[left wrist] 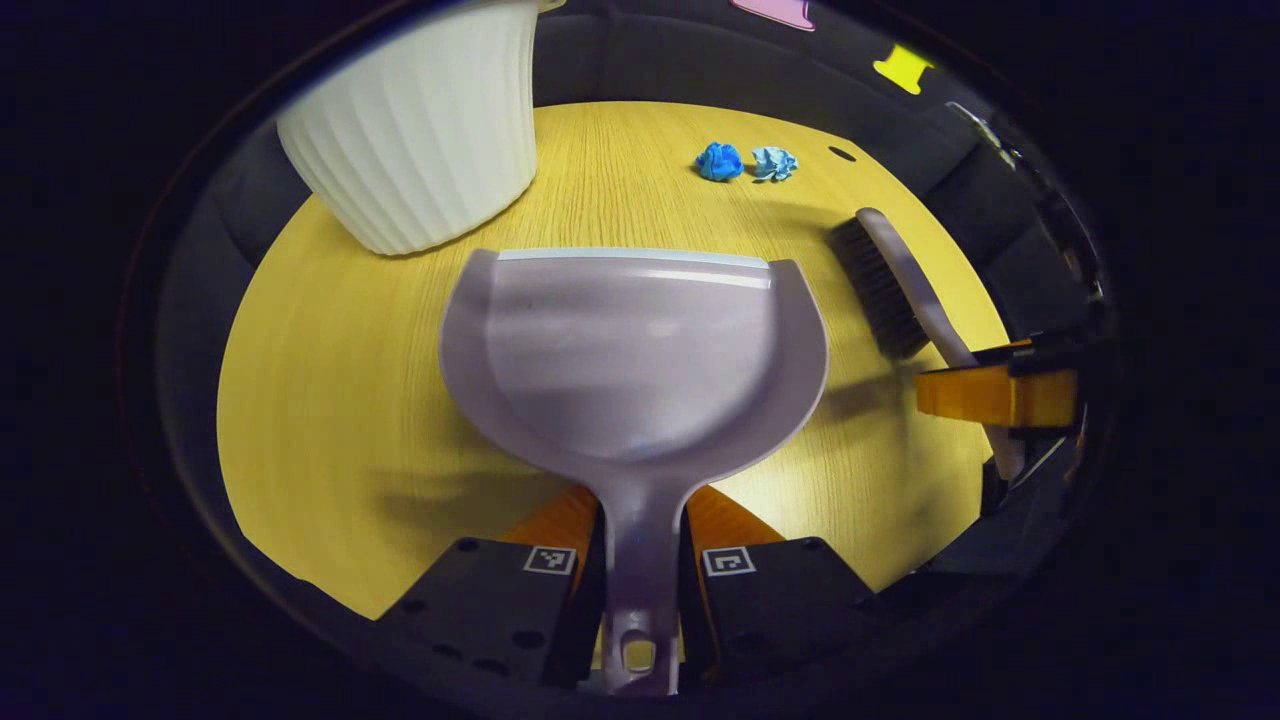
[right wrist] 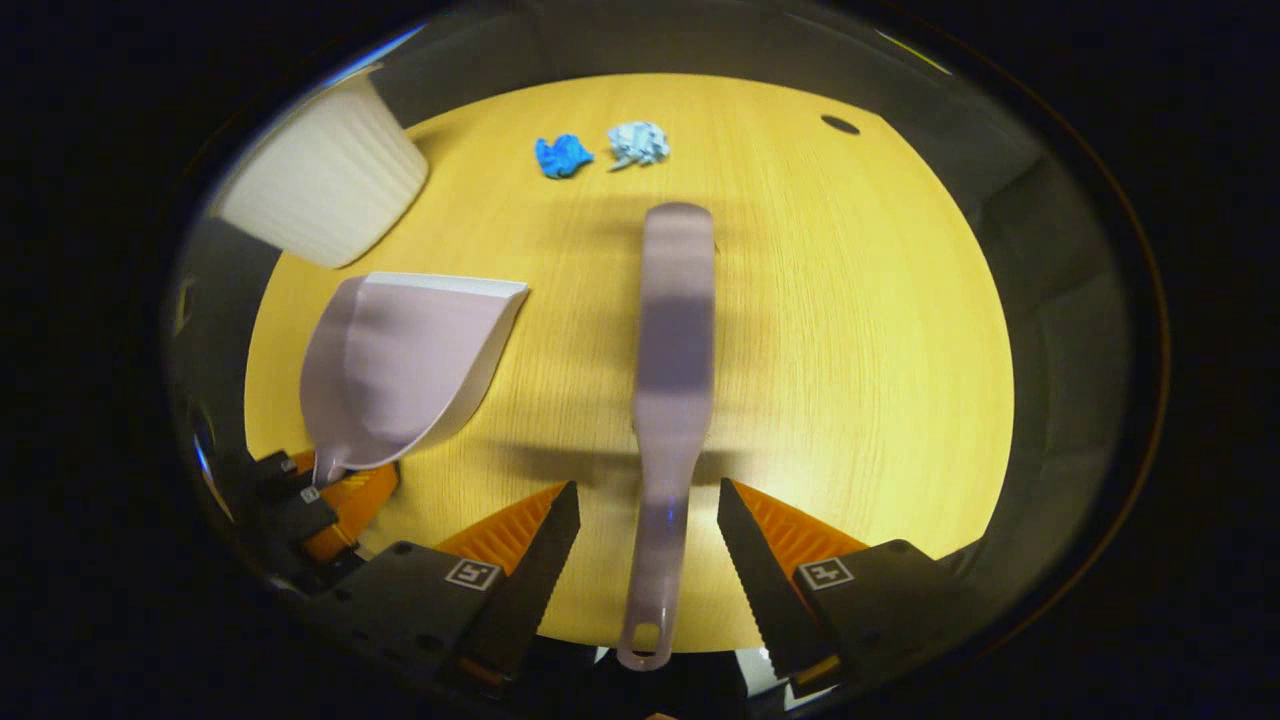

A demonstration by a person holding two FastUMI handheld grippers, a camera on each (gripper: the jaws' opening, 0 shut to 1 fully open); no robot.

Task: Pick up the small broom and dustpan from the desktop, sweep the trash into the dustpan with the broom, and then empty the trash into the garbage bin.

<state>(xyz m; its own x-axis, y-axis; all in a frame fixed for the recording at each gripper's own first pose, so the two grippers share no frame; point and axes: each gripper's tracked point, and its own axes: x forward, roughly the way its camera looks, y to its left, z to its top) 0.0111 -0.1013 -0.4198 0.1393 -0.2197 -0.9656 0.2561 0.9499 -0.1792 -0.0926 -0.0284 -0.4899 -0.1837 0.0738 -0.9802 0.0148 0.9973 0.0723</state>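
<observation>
two crumpled wads (left wrist: 746, 162) – left fingers (left wrist: 640, 560) grasp smooth dustpan (left wrist: 630, 350), right fingers (right wrist: 645, 540) released – broom (right wrist: 675, 340).

desktop (left wrist: 330, 400): wood-grain laminate look, fine straight grain, smooth, slight sheen under the light
dustpan (left wrist: 635, 350): plastic, smooth, semi-gloss with soft highlights; front lip a paler strip
broom (right wrist: 675, 340): plastic back and handle, smooth, same semi-gloss finish
broom bristles (left wrist: 880, 290): dark, dense fibres, matt, rough-looking
garbage bin (left wrist: 425, 140): white plastic, vertically ribbed wall, matt to satin
dark blue trash (right wrist: 562, 156): crumpled paper or tissue, cannot tell which, matt
pale blue trash (right wrist: 638, 143): same crumpled stuff, matt, creased
</observation>
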